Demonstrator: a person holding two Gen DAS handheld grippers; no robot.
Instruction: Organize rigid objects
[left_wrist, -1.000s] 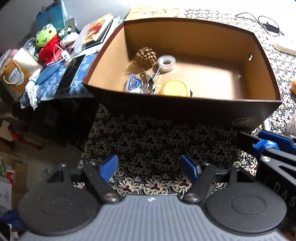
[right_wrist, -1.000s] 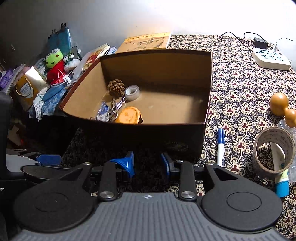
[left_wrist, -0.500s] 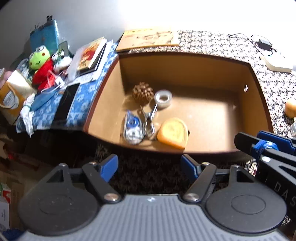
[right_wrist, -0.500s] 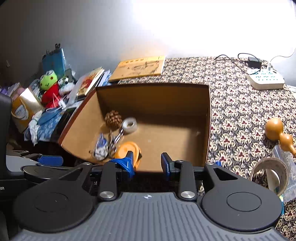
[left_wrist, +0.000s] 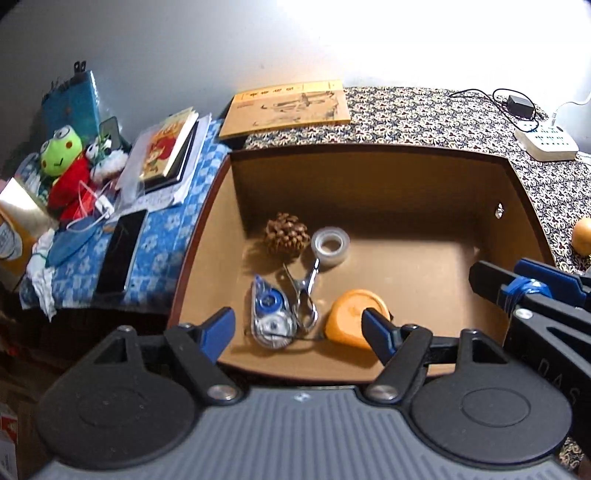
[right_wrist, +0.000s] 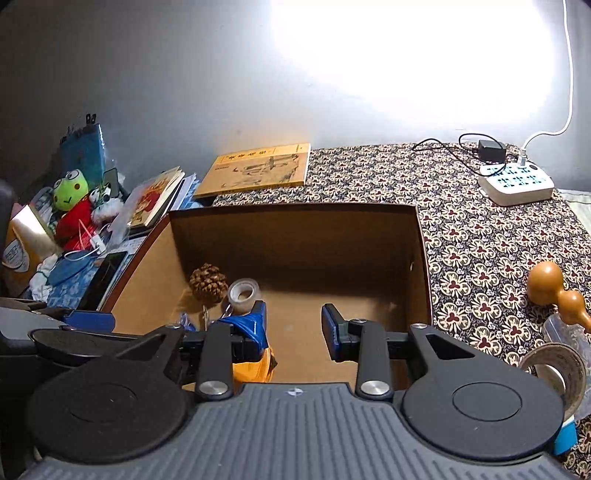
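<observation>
Left wrist view: left gripper (left_wrist: 298, 326) spread and empty, above the box's (left_wrist: 207, 236) near wall; metal clip (left_wrist: 304, 295) lower centre, long axis pointing away.

Right wrist view: right gripper (right_wrist: 293, 326) spread, empty; clip hidden left of it. Left looks nearer.

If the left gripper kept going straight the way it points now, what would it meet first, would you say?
Probably the clip on the box floor, which lies between the open left gripper fingers, with the correction tape just left of it. Depth is hard to judge here.
</observation>
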